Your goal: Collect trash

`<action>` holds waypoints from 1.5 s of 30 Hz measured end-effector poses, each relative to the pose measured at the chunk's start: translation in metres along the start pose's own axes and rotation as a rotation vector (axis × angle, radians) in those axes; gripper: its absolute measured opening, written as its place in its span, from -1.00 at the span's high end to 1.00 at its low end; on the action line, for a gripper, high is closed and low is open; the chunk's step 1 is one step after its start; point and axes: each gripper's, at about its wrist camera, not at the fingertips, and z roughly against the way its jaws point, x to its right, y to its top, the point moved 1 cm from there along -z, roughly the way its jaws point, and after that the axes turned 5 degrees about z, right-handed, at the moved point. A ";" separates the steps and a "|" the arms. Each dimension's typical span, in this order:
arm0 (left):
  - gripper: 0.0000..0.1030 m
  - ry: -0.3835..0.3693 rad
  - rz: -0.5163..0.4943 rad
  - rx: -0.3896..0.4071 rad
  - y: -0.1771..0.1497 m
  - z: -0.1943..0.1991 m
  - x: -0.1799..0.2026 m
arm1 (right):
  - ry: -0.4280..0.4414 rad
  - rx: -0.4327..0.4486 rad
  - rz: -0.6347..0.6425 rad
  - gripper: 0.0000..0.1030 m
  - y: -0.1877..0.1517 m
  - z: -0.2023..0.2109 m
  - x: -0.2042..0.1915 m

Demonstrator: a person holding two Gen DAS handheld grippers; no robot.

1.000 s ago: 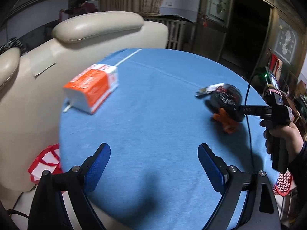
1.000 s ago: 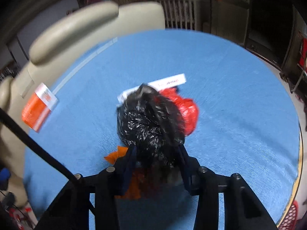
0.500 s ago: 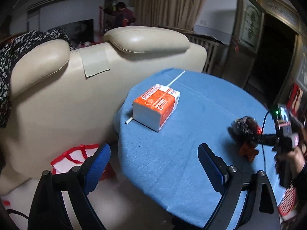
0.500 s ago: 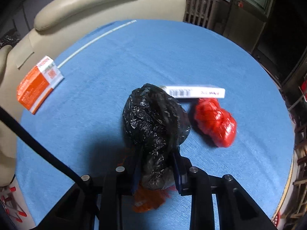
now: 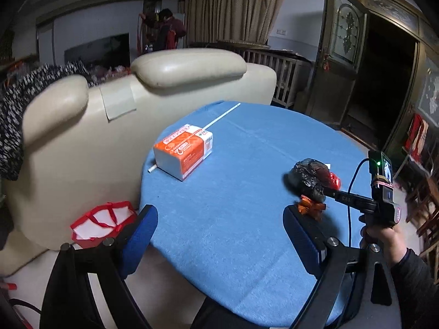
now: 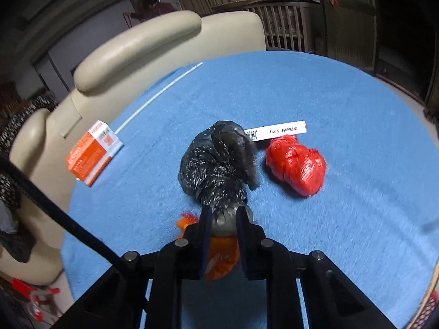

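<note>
My right gripper [image 6: 222, 215] is shut on a crumpled black plastic bag [image 6: 219, 164] and holds it above the blue table [image 6: 343, 104]; it also shows in the left wrist view [image 5: 308, 179]. An orange wrapper [image 6: 221, 257] lies under the gripper, also seen in the left wrist view [image 5: 311, 209]. A red crumpled bag [image 6: 297, 164] and a white medicine box [image 6: 277, 131] lie on the table to the right. My left gripper [image 5: 219, 235] is open and empty at the table's near-left edge.
An orange and white tissue pack [image 5: 183, 150] lies near the table's left edge, a white straw [image 5: 222, 113] behind it. A cream leather sofa [image 5: 82, 126] stands against the table's left side. A red and white bag [image 5: 101, 223] sits on the floor below.
My right gripper has lifted the black bag off the table, uncovering the red bag and white box. My left gripper has pulled back and swung left, off the table's edge.
</note>
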 end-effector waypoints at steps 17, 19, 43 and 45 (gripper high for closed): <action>-0.80 -0.072 -0.063 0.052 -0.010 0.014 0.028 | 0.008 0.113 -0.084 0.61 -0.017 0.041 0.015; -0.80 -0.089 -0.077 0.038 -0.014 0.008 0.035 | -0.003 0.125 -0.110 0.61 -0.023 0.047 0.024; -0.80 -0.214 -0.193 -0.306 -0.032 -0.180 0.165 | 0.002 0.088 -0.315 -0.01 -0.068 0.056 0.114; -0.80 -0.205 -0.200 -0.346 -0.037 -0.204 0.181 | 0.014 0.108 -0.345 -0.37 -0.072 0.059 0.123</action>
